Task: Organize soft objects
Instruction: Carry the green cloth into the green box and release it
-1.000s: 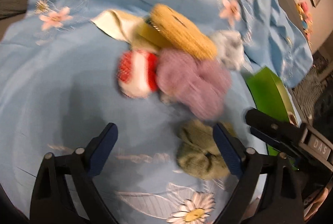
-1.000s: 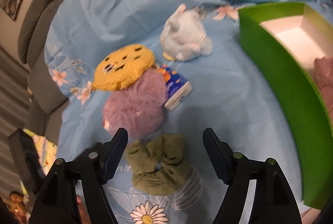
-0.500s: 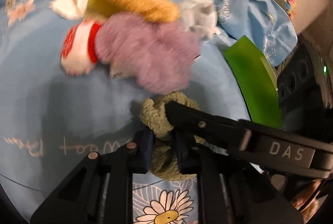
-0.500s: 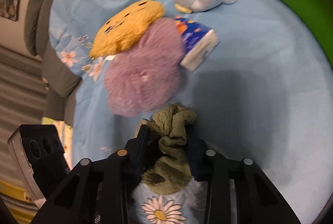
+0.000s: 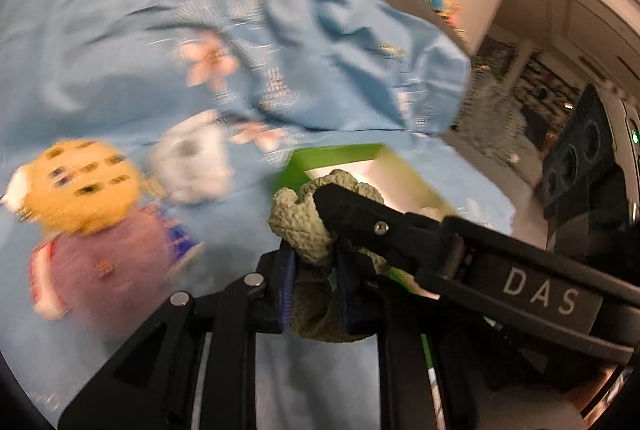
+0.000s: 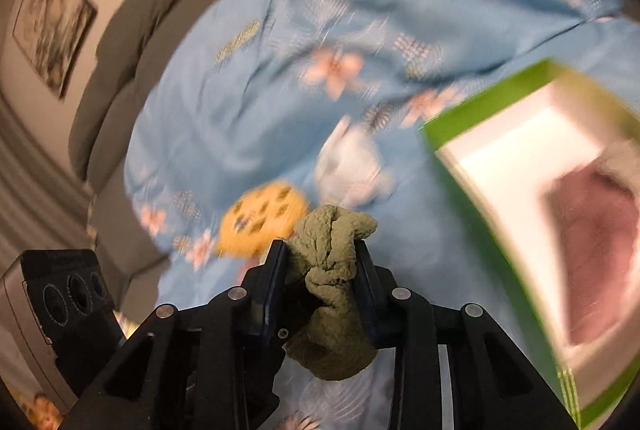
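A crumpled olive-green cloth hangs above the blue sheet, pinched from two sides. My left gripper is shut on its lower part. My right gripper is shut on the same cloth; one of its black fingers crosses the left wrist view from the right. A green box with a white inside lies to the right on the sheet, with a maroon cloth in it. In the left wrist view the box shows just behind the held cloth.
On the flowered blue sheet lie a yellow cookie plush, a white plush, a purple plush and a blue packet. A grey sofa borders the sheet. Shelves and toys stand at the back right.
Both grippers went from open over the green cloth to shut on it, then lifted it off the sheet. Both views swung up and toward the green box.
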### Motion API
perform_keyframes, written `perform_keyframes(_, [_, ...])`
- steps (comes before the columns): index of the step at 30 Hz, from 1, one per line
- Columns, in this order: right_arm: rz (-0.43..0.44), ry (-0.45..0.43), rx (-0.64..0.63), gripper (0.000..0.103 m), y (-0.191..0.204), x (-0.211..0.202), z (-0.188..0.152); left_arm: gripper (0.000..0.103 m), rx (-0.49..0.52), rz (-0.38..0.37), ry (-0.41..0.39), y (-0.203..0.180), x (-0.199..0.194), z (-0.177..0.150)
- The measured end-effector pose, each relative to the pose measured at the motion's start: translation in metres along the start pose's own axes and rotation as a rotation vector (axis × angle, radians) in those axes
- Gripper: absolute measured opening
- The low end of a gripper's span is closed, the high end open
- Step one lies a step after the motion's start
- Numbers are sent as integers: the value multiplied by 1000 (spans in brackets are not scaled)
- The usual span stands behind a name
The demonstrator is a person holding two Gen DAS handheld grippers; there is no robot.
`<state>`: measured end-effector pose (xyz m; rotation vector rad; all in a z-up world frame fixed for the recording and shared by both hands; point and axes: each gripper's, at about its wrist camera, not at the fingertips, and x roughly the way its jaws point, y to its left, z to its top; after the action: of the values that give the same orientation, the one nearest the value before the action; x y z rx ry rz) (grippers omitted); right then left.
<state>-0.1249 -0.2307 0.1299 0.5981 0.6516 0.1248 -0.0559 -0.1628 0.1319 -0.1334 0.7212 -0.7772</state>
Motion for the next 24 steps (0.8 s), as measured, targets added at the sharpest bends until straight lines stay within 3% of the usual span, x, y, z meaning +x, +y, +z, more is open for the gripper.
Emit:
perform_keyframes(3, [-63, -132, 53, 35, -22, -28, 11, 11, 35, -77, 4, -19, 16, 6])
perform_keyframes(7, [-147, -239, 124, 35, -51, -51, 21, 11, 77, -123, 59, -44, 49, 11])
perform_keyframes(17, [-309, -253, 312, 35, -124, -63, 28, 13, 86, -114, 189, -70, 102, 1])
perform_keyframes(21, [-343, -235, 367, 35, -144, -62, 26, 23, 95, -102, 187, -71, 102, -2])
perform_keyframes(23, [-352, -228, 395, 35, -150, -63, 23, 41, 93, -100, 177, -70, 98, -1])
perform_keyframes(24, [-365, -231, 407, 35, -152, -64, 23, 45, 99, -85, 166, -70, 94, 0])
